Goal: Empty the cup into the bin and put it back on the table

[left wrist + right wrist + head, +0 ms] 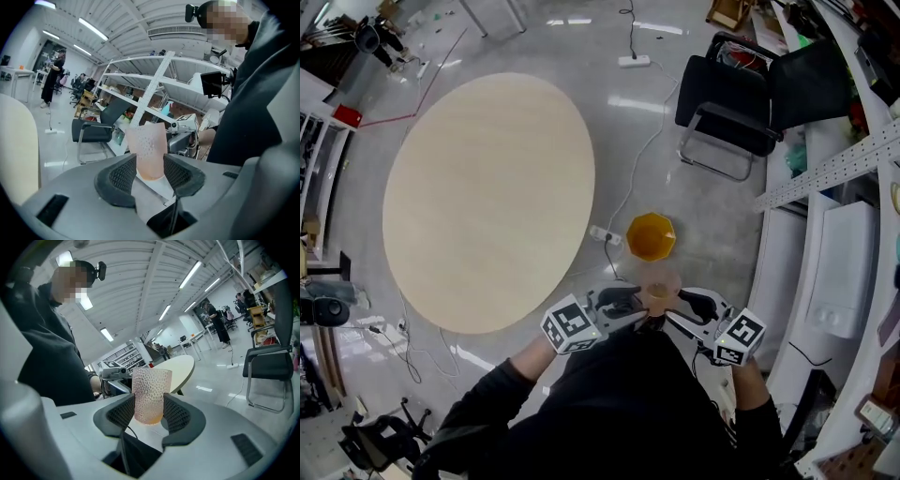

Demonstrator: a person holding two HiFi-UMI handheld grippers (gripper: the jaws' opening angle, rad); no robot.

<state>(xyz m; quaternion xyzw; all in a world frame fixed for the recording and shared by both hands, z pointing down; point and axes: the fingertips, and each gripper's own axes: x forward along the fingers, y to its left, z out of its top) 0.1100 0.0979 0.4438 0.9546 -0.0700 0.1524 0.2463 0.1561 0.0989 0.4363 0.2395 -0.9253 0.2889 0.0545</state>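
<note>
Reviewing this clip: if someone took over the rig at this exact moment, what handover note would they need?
Left claw: shut on the cup, gripping it near the base.
Right claw: shut on the same cup from the opposite side. The cup is roughly upright.
Things: the cup is off the round table, held in front of the person just short of the orange bin on the floor.
Done: cup lifted and brought to the bin.
Left: tip it into the bin (an orange tint at its base suggests contents remain), then set it back on the table.
</note>
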